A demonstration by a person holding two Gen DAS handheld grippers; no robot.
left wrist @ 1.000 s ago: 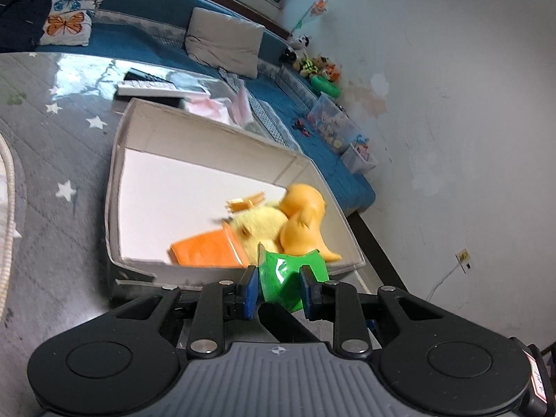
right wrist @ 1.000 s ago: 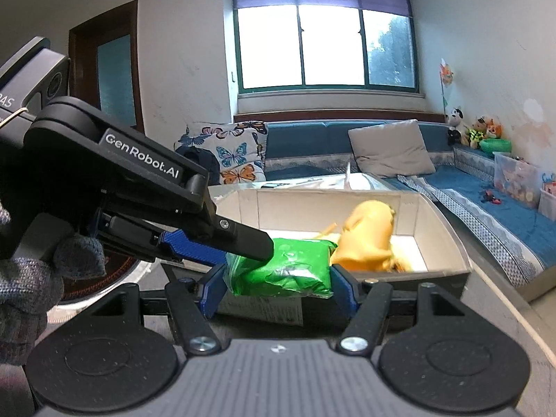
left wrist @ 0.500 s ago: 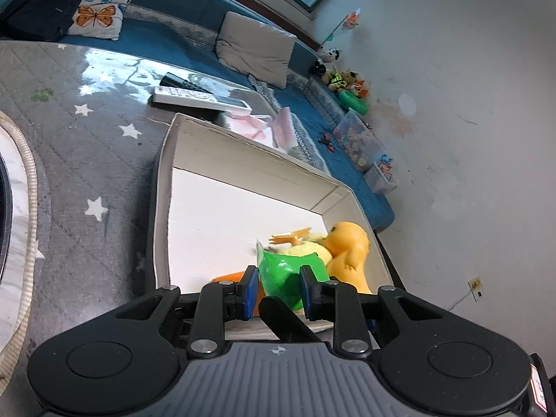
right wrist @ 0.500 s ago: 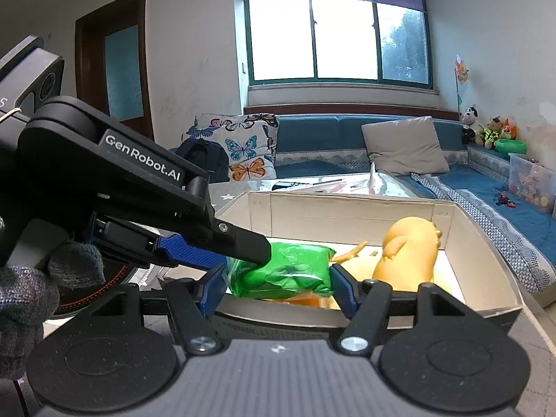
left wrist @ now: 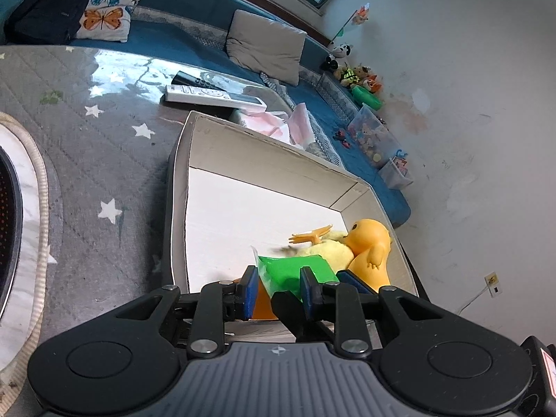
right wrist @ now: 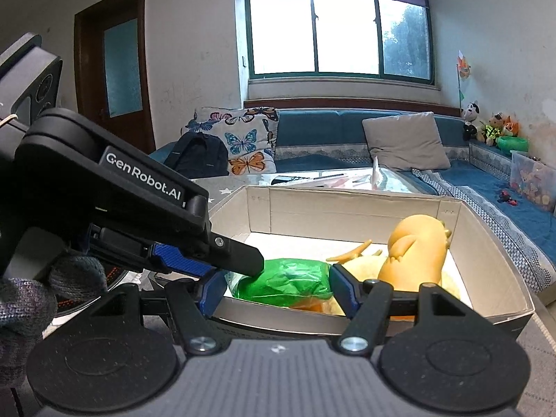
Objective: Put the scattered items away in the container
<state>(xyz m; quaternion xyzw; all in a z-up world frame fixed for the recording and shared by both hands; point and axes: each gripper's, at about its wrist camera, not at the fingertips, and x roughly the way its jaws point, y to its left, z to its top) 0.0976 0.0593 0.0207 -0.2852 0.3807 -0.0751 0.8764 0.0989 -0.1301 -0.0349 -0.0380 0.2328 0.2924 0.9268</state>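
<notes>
Change: over the last second I am carrying the green pack (left wrist: pixel 295 272) from outside the near wall of the box (left wrist: pixel 264 151) to just over that wall; the box is now spreading out ahead of both tools, so the drop looks close.
Left tool (left wrist: pixel 279 290): I am pinching one end of the pack between the blue pads.
Right tool (right wrist: pixel 278 288): its pads are pressing on the pack's two sides, so both tools are sharing one load.
Pack position: it is hanging between the pads of both tools, above the box's near end, not yet resting inside as far as I can judge.
Box contents: one orange toy (right wrist: pixel 413 253) is standing ahead and to the right of the right tool; something yellow and soft (left wrist: pixel 323 252) is lying beside it; something flat and orange is showing below the pack.
Count: one box, one green pack, one orange toy, two tools.
Beyond the box: two remotes (left wrist: pixel 213 95) are lying on the worktop (left wrist: pixel 87 160).
Next: I am judging that both tools must spread together.
</notes>
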